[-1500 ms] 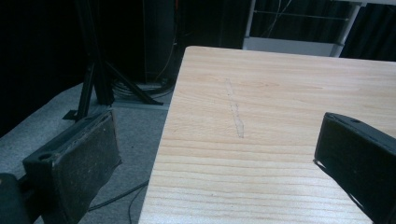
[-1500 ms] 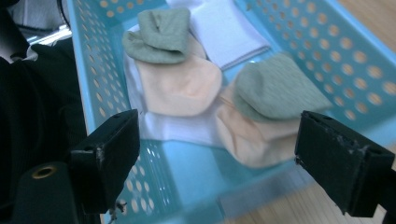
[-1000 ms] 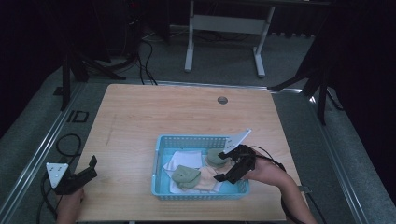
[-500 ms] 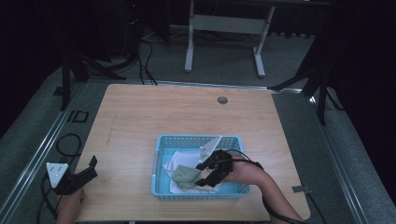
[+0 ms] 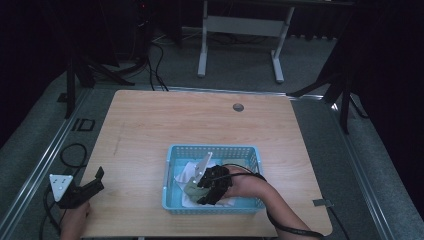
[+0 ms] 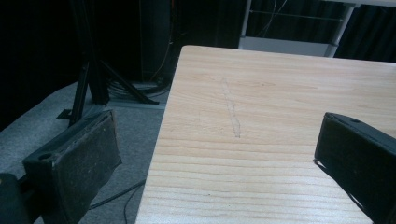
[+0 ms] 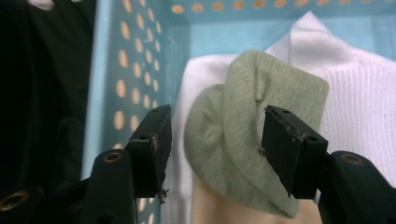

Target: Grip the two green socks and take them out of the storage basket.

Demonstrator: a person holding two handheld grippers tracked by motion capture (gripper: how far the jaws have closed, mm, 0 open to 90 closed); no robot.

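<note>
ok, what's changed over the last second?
The right gripper moved left across the blue basket, from its right side toward the left, and its fingers have just been closing around the green sock; no firm pinch visible yet. The left gripper and the white clothes stayed put.

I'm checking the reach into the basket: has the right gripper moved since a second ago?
Yes. In the high view the right gripper has gone from the blue basket's right end leftward to its middle, jaws closing around the green sock.
</note>
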